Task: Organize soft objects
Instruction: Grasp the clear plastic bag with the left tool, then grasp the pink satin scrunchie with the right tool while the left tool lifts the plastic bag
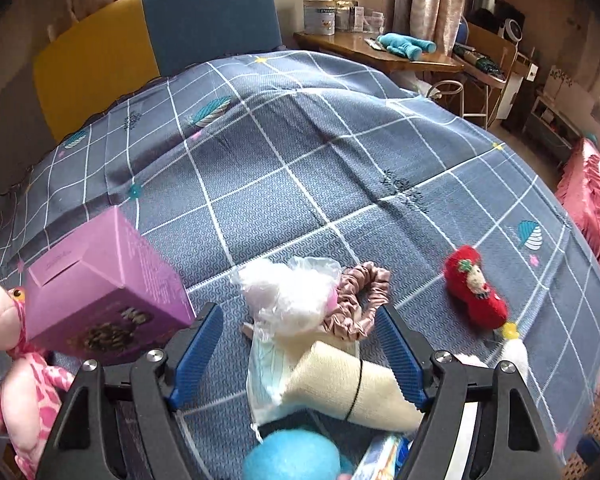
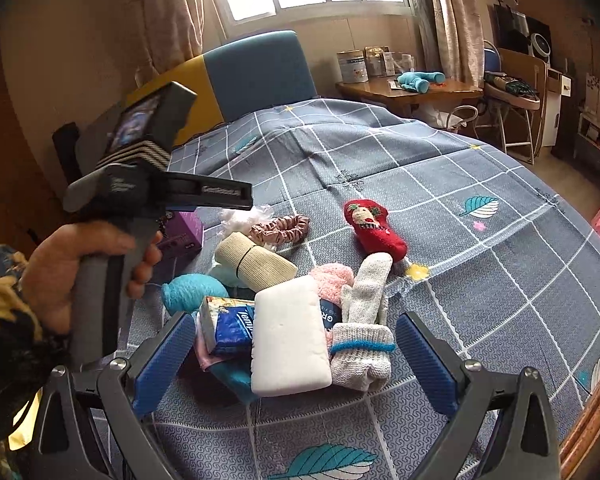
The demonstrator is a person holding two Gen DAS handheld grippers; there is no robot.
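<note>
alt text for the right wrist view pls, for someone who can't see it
The open right tongs hover over a heap of soft items on a grey checked bedspread: a white foam block, a rolled white glove, a tissue pack and a red slipper. At left, a hand holds the other tool.

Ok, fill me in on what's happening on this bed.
A person is sorting a heap of soft things on the bed with a gripper in each hand. The left gripper stands open around the beige roll, not gripping it. The right gripper is open around the white sponge and the gloves, holding nothing.
</note>
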